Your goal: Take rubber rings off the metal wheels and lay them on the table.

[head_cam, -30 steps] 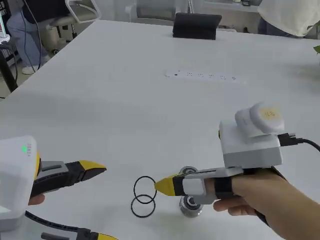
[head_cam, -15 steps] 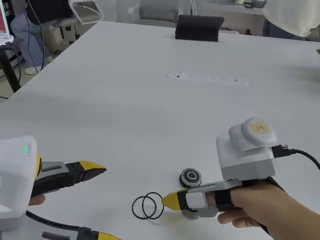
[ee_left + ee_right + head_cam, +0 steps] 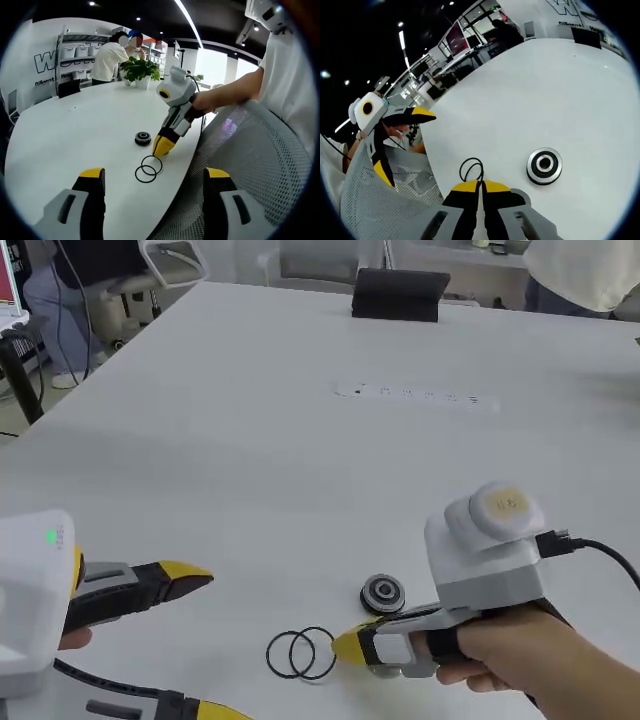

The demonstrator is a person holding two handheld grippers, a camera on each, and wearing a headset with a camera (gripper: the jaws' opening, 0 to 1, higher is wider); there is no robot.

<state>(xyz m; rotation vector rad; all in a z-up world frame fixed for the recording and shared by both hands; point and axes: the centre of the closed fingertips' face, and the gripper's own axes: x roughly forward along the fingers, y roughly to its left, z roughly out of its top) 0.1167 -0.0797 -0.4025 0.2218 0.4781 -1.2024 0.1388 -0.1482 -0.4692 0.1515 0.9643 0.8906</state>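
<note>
Two thin black rubber rings (image 3: 301, 652) lie overlapping on the white table (image 3: 250, 440), close to its near edge. My right gripper (image 3: 343, 645) is shut, and its yellow tips pinch the near edge of the right-hand ring (image 3: 471, 170), which rests flat on the table. A round metal wheel (image 3: 382, 592) lies bare just beyond the gripper, also visible as the wheel (image 3: 544, 165) to the right of the jaws. My left gripper (image 3: 200, 645) hovers open to the left of the rings (image 3: 148, 169), with nothing between its fingers. From there the right gripper (image 3: 161, 147) shows beside the wheel (image 3: 143, 138).
A white power strip (image 3: 415, 393) lies mid-table, and a black flat object (image 3: 398, 292) sits at the far edge. Office chairs stand past the far left corner. A potted plant (image 3: 139, 70) and people stand at the table's far end.
My right gripper has drawn toward the near edge with one ring in its tips. The two rings, stacked one beyond the other before, now overlap side by side. The left gripper stays put.
</note>
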